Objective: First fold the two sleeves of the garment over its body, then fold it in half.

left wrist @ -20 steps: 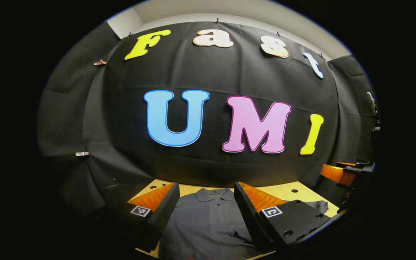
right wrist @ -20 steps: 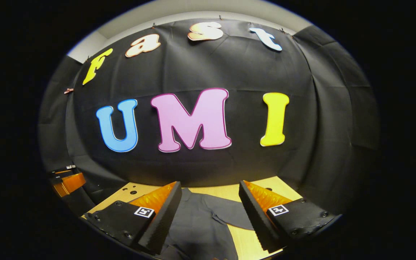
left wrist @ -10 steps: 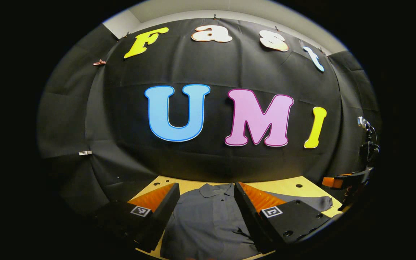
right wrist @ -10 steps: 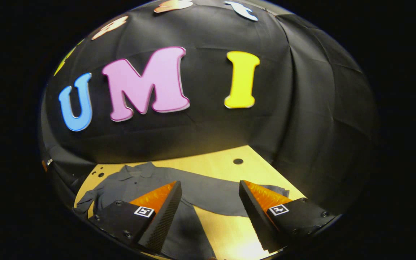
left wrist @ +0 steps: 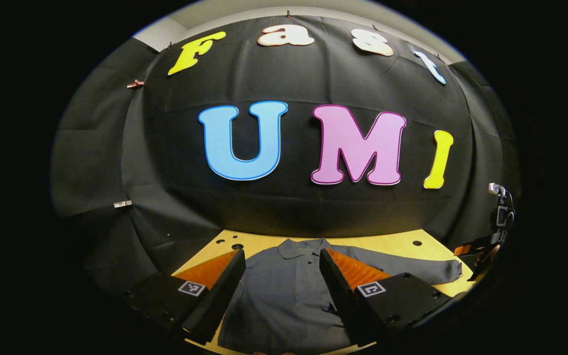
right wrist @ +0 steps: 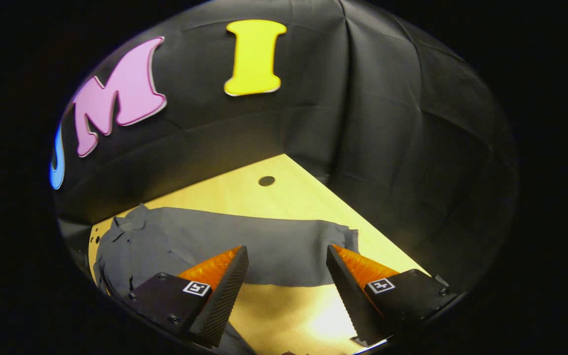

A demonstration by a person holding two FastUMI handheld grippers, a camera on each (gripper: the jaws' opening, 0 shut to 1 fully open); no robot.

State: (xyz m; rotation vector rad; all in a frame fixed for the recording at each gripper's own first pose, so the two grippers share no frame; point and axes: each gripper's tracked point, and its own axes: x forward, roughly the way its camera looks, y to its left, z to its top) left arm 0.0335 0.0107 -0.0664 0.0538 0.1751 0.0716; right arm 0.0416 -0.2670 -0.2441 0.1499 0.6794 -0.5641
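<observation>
A dark grey collared cloth shirt (left wrist: pixel 284 296) lies flat on the pale wooden table (right wrist: pixel 284 197), sleeves still spread. The right gripper (right wrist: pixel 286 291) hovers above the outstretched right sleeve (right wrist: pixel 284 246), fingers apart. The left gripper (left wrist: pixel 281 291) hangs over the shirt's body, fingers apart. Likely the first sleeve fold: lower, pinch near the cuff.

Left gripper (left wrist: pixel 279 276): two wedge-shaped jaws, inner faces ridged, each on a black angular mount. Square black-and-white marker (left wrist: pixel 191 288) on the left mount, another (left wrist: pixel 371 289) on the right. Round screw holes (left wrist: pixel 414 303) across the right mount.

Right gripper (right wrist: pixel 286 276): same wedge build, fine knurled texture on inner jaw faces, square markers (right wrist: pixel 195 288) on both mounts, screw heads (right wrist: pixel 160 277) at the mount corners.
</observation>
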